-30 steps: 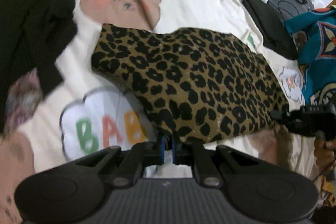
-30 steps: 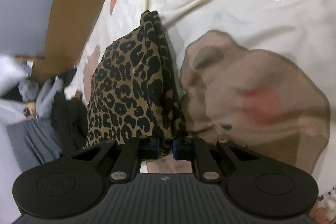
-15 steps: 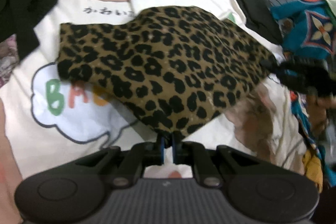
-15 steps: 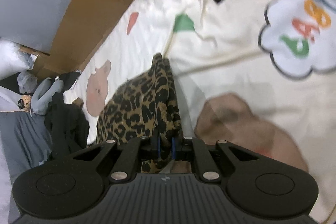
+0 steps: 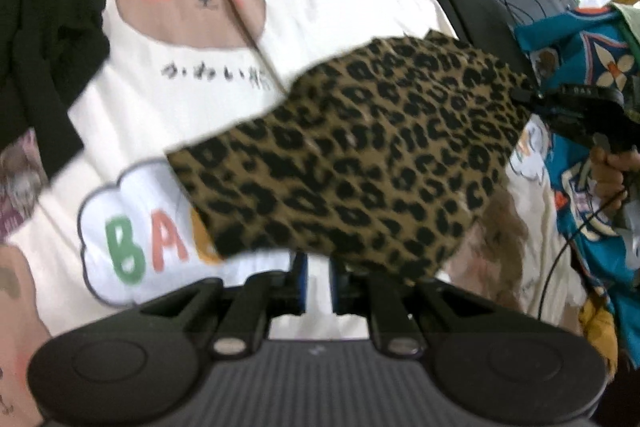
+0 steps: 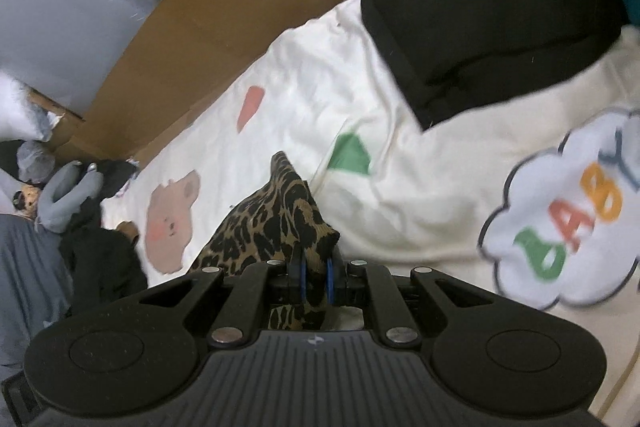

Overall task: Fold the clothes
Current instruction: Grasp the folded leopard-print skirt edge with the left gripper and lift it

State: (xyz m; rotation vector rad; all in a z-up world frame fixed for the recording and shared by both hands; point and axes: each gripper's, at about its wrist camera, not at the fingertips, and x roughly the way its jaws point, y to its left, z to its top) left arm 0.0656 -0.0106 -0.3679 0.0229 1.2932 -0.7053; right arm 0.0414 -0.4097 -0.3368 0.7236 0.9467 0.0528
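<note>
So the tan-and-black leopard-print garment (image 5: 360,163) is up off the bed, stretched out between the two grippers over the cream bedsheet with cartoon bears and a "BABY" cloud printed on it (image 5: 168,95). The left gripper (image 5: 318,283) sits right under the near edge of the fabric; there's a narrow gap between its blue-padded fingers with sheet showing through it, and the cloth hangs over the tips, so I honestly can't tell if it's pinching anything or not. The right gripper (image 6: 315,277) is easier: its fingers are clamped on a bunched corner of the leopard-print garment (image 6: 276,223), with folds of the print sticking up past the tips and a bit hanging below. In the left wrist view you can see that same right gripper (image 5: 524,95) at the far right corner of the cloth, with a person's hand (image 5: 612,167) wrapped around its handle. Other stuff lying around: a black folded garment (image 6: 492,11) on the sheet's far corner, a dark pile of black clothes (image 5: 40,47) on the left side, a teal patterned cloth (image 5: 580,59) off to the right, and brown cardboard (image 6: 208,39) along the bed's edge.
</note>
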